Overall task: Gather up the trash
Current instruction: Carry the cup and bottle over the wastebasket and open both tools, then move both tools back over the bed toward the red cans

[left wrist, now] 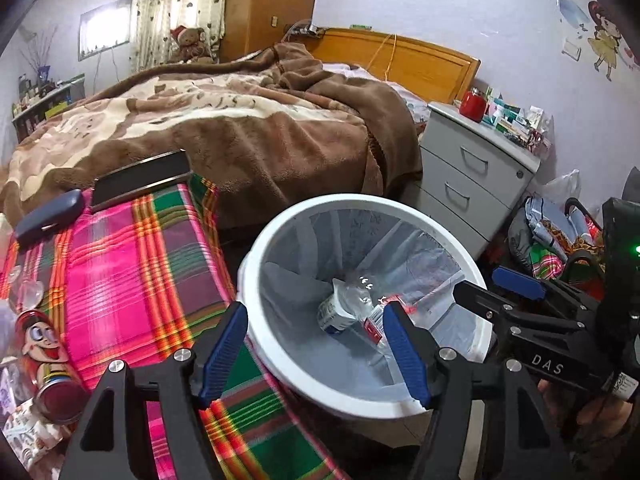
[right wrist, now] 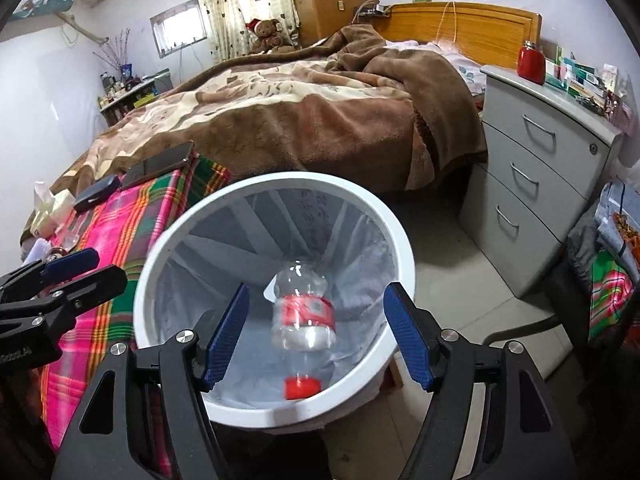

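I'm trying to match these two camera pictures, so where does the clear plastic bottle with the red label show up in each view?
Left wrist: the bottle lies low in the white bin, right of centre, partly behind the left gripper's right finger.
Right wrist: the bottle is at centre, over the bin's opening, between open jaws that do not touch it.
Shared landmark: grey drawer unit.

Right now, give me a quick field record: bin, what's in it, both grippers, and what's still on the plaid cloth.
bin: white trash bin with clear liner, on the floor beside the plaid cloth
contents: clear plastic bottle, red label and red cap, inside the bin mouth, touching neither pad
left gripper: open, nothing between the pads, over the bin's near rim
right gripper: open, above the bin, bottle in line with the gap
left on cloth: cartoon-print can, dark case, black flat box
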A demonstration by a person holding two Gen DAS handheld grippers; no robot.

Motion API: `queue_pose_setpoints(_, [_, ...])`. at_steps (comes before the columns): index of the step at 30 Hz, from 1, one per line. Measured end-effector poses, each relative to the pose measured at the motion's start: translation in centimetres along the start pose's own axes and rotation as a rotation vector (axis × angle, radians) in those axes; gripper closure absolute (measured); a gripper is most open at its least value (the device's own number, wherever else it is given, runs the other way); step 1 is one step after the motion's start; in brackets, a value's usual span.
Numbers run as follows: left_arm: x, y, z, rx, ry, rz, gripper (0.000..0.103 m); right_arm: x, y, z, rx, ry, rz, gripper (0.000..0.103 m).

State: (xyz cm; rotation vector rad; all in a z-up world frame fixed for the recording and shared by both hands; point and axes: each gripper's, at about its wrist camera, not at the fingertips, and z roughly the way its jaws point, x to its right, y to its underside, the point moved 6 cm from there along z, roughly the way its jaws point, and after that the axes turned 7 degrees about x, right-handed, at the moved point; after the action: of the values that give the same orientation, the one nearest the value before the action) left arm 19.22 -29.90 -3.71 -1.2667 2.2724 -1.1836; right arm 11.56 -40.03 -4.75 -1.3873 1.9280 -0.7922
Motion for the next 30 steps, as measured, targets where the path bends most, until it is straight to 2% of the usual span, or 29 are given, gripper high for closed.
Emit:
queue_pose_setpoints(5, [-1.3,0.3,-2.1,0.026,-0.017,-0.029,0.033,-1.4,-0.2,-0.2,0.008,-0.027,0.01,0.032])
queue_pose_setpoints(18, [-7.1,2.8,-8.8,0.097,-0.124,-0.106,0.033,-7.9,-0.5,-2.8,0.084,-0.15,-0.032,0.032])
queue_pose_setpoints(24, [-11.0,4.0,-12.1,0.136,-0.212,-0.145,0.033,-11.3,0.1,-2.6,0.083,-0.216,-0.046,0.032])
queue_pose_setpoints(26, [-12.3,4.5,-13.1,0.145,-0.22,-0.173,0.033,-12.3,0.2,-2.5,0.079,-0.231,-0.058,0.032])
queue_pose_setpoints(30, [-14.8,5.3,-14.9,0.159,-0.293,-0.187,0.033,-14.8,0.5,-2.2,0.072,-0.264,-0.086,0.032])
